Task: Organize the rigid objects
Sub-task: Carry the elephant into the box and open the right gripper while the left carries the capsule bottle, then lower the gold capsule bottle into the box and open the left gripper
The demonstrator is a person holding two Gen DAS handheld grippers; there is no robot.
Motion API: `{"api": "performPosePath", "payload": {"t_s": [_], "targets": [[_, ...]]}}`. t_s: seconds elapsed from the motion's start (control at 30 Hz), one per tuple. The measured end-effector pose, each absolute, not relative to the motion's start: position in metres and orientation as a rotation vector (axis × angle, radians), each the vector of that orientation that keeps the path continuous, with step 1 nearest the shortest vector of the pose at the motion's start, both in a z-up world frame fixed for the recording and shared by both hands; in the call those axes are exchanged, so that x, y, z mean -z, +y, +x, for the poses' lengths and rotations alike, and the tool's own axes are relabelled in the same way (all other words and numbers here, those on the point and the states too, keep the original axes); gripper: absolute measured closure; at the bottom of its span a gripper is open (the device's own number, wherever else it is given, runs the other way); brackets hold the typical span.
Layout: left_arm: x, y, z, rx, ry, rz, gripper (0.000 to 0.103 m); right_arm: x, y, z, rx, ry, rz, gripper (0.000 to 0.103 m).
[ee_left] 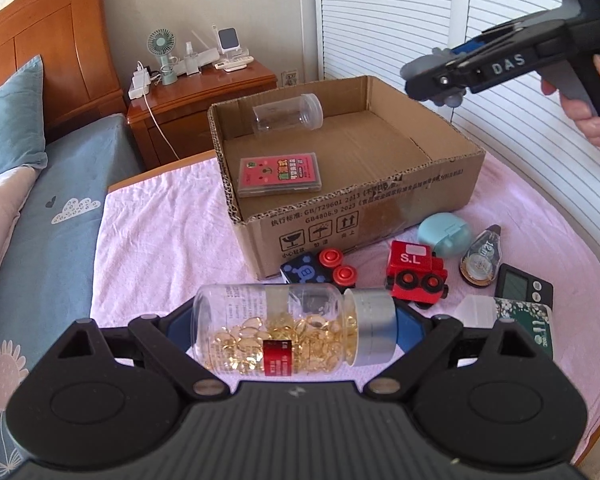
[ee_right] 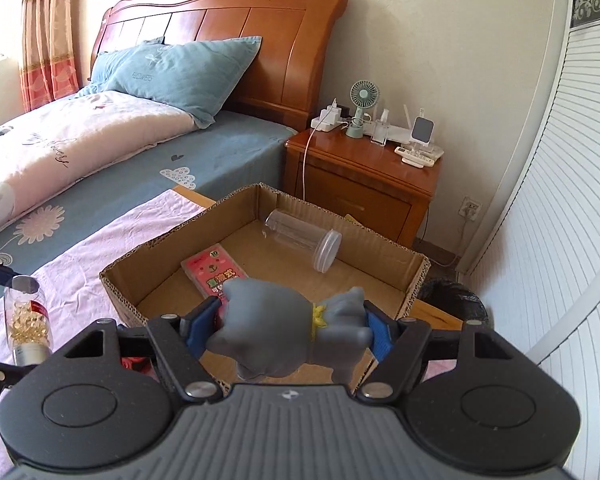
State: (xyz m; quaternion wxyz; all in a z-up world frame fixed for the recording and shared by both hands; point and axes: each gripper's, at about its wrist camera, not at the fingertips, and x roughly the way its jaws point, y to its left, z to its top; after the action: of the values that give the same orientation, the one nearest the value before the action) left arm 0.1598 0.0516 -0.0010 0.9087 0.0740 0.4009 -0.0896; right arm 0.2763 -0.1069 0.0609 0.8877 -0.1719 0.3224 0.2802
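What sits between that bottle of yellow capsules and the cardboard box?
In the left wrist view, a black-and-blue cube toy and two red buttons lie between the bottle and the box.

Card case (ee_left: 279,175) and empty jar (ee_left: 287,113) in the box (ee_left: 364,216); toy train (ee_left: 416,275) before it.

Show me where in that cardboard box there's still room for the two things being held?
The box floor is bare right of the pink case and in front of the clear jar. Outside, toys crowd its front wall around the red train.
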Motion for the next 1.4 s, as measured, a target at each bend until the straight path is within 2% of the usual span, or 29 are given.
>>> {"api": "performPosePath", "payload": {"t_s": [0.2,0.3,0.37,0.73,1.0,1.2,1.4], "targets": [[-0.006,0.054,0.168,0.187,0.814,0.150,0.010,-0.048,-0.089,0.323,-0.533,0.729,-0.327,0.025],[-0.008,0.052,0.171,0.190,0.807,0.158,0.010,-0.044,-0.086,0.342,-0.471,0.716,-0.300,0.021],[-0.008,0.051,0.172,0.195,0.807,0.162,0.010,-0.042,-0.086,0.349,-0.427,0.716,-0.289,0.003],[-0.023,0.042,0.184,0.222,0.770,0.189,0.010,-0.042,-0.104,0.326,-0.413,0.748,-0.268,0.000],[-0.043,0.040,0.228,0.235,0.737,0.184,0.010,-0.045,-0.121,0.292,-0.367,0.781,-0.328,0.000],[-0.034,0.030,0.267,0.213,0.773,0.187,0.010,-0.051,-0.136,0.270,-0.346,0.789,-0.344,0.000],[-0.032,0.031,0.259,0.184,0.773,0.172,0.008,-0.053,-0.149,0.249,-0.351,0.790,-0.342,0.000]]}}
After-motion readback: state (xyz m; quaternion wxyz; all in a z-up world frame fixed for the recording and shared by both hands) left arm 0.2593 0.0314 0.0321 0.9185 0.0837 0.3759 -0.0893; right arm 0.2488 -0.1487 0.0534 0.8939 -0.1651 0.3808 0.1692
